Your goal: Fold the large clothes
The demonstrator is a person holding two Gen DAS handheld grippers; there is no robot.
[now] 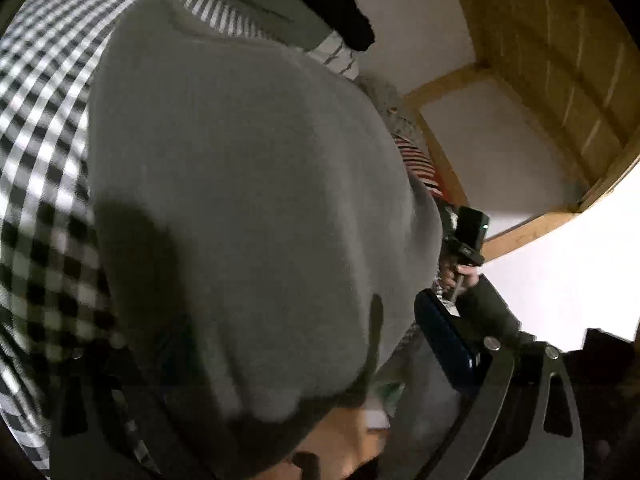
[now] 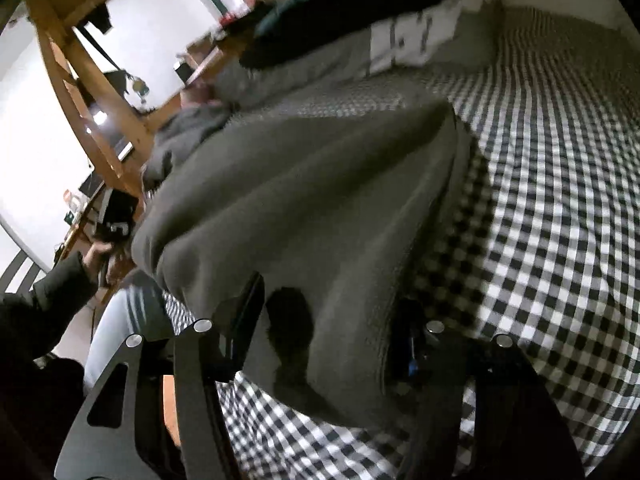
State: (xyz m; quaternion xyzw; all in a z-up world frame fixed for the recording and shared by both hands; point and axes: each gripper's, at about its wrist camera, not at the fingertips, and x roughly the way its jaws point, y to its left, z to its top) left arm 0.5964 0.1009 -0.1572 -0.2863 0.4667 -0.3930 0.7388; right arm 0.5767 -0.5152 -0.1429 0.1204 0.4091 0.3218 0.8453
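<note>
A large grey garment [image 1: 248,184] lies spread on the black-and-white checked bedcover [image 1: 44,168]. My left gripper [image 1: 280,328] stands open and wide right over its near end, the blue-padded right finger [image 1: 444,332] beside the cloth's edge and the left finger lost in shadow. In the right wrist view the same grey garment [image 2: 304,184] runs away from me, a folded edge lying between the fingers of my right gripper [image 2: 328,320]. Those jaws stand partly apart, and I see no pad pressing on the cloth. The picture is blurred.
A black garment [image 2: 344,12] and striped fabric [image 2: 412,36] lie at the far end of the checked bedcover [image 2: 560,200]. A wooden frame [image 1: 548,52] and white wall stand beside the bed. A hand [image 1: 460,276] holds the other gripper at the garment's right edge.
</note>
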